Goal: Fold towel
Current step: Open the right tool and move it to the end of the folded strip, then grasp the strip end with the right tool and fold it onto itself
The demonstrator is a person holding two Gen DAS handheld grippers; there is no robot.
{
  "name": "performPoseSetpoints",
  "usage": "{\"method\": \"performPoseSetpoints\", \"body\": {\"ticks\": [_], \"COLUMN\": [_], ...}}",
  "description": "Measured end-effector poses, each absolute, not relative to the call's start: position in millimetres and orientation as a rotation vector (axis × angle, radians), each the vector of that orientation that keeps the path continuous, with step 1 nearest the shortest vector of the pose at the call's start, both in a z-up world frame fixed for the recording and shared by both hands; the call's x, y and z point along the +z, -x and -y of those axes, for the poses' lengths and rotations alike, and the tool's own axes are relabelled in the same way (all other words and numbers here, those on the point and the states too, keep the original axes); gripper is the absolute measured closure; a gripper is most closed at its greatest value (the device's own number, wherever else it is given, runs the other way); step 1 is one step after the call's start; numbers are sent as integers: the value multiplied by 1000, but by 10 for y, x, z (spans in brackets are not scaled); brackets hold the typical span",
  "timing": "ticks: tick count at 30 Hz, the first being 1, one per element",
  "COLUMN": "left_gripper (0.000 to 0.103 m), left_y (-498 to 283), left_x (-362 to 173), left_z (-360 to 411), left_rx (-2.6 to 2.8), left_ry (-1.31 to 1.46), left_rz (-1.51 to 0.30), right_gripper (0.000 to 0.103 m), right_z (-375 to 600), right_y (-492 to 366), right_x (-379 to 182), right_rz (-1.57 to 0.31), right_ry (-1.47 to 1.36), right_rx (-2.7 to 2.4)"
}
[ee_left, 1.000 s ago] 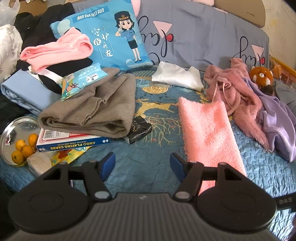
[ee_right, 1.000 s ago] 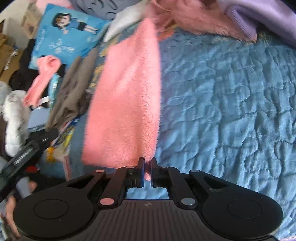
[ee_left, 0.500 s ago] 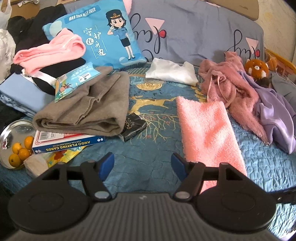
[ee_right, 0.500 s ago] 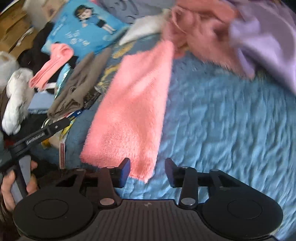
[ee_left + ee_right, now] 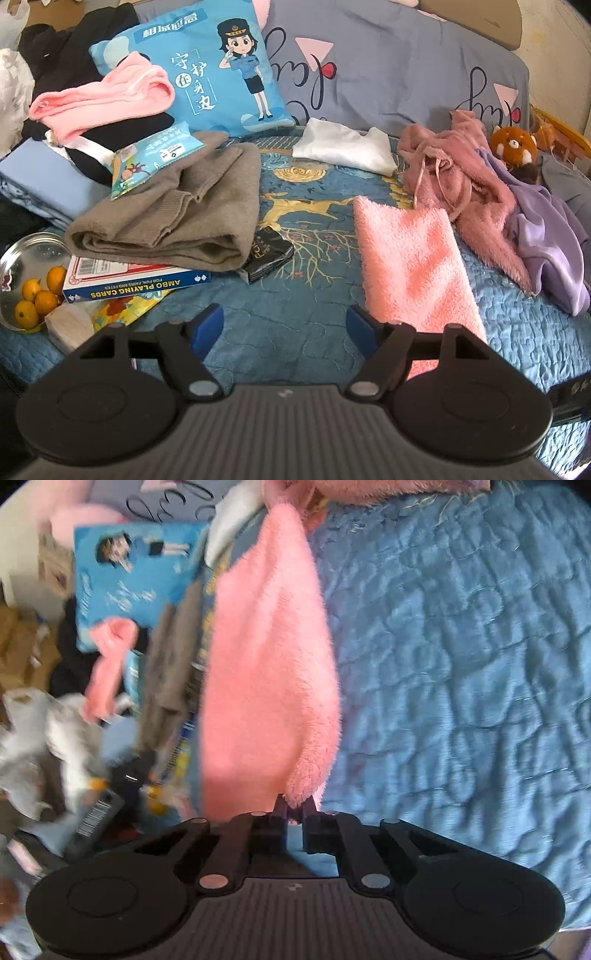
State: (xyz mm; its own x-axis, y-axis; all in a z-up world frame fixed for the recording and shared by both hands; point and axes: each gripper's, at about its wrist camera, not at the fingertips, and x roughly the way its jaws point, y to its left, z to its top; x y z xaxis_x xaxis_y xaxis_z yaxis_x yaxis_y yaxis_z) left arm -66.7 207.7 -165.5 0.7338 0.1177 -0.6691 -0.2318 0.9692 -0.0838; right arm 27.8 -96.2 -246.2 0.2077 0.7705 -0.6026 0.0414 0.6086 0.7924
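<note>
A fluffy pink towel [image 5: 410, 258] lies as a long strip on the blue quilted bedspread [image 5: 280, 347], running away from me. My left gripper [image 5: 284, 325] hovers open over the quilt just left of the towel's near end, with nothing between its fingers. In the right wrist view the same pink towel [image 5: 266, 664] stretches away up the frame. My right gripper [image 5: 295, 812] is shut on its near right corner, and a tuft of pile bulges above the fingertips.
On the left lie a folded grey sweater [image 5: 173, 214], a box of playing cards [image 5: 133, 288], a black packet [image 5: 266, 254] and a metal dish of oranges [image 5: 29, 280]. A dusty-pink fleece [image 5: 461, 177] and lilac garment [image 5: 546, 236] crowd the right; pillows [image 5: 207, 70] stand behind.
The right gripper was shut on the towel's corner, opened half a second ago, and has now shut on the corner again. The left gripper stayed open and barely shifted.
</note>
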Motion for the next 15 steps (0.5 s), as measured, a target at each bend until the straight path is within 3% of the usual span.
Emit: {"method": "performPoseSetpoints", "body": {"ticks": [4, 8, 15], "left_gripper": [26, 26, 26], "left_y": [672, 662, 659], "left_x": [-1651, -1659, -1660], "left_z": [-2088, -2107, -2086], "left_rx": [197, 202, 196], "left_ry": [169, 177, 167], "left_rz": [-719, -723, -720], "right_gripper": [97, 96, 80], "right_z": [990, 935, 960], "right_y": [-299, -289, -133], "right_x": [-2391, -2353, -2303], "right_rz": [-1255, -1267, -1271], "right_ry": [-889, -803, -443], "right_rx": [605, 587, 540]}}
